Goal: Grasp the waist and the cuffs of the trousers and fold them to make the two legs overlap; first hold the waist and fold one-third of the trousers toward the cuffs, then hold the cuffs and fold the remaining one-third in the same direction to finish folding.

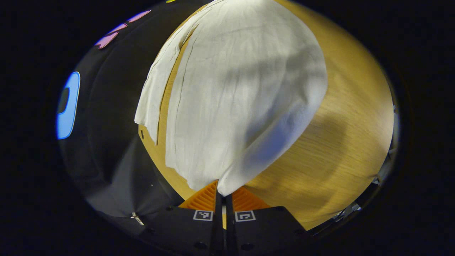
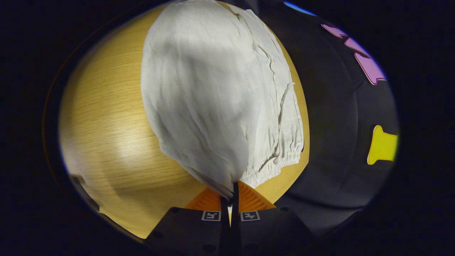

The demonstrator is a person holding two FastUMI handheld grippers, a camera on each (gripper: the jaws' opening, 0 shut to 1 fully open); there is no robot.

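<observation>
Jaws of the left gripper [image 1: 224, 193] clenched on a corner of the white trousers [image 1: 241, 96], cloth pinched between both fingers. Ahead of the jaws the fabric rises and drapes away over the wooden bench [image 1: 341, 142]; a second layer lies flat to the left.

Jaws of the right gripper [image 2: 233, 192] likewise pinched on a fold of the trousers [image 2: 209, 89]. Beyond them the cloth balloons forward above the bench [image 2: 106, 135]; an elastic gathered edge [image 2: 284, 158] rests just right of the jaws.
</observation>
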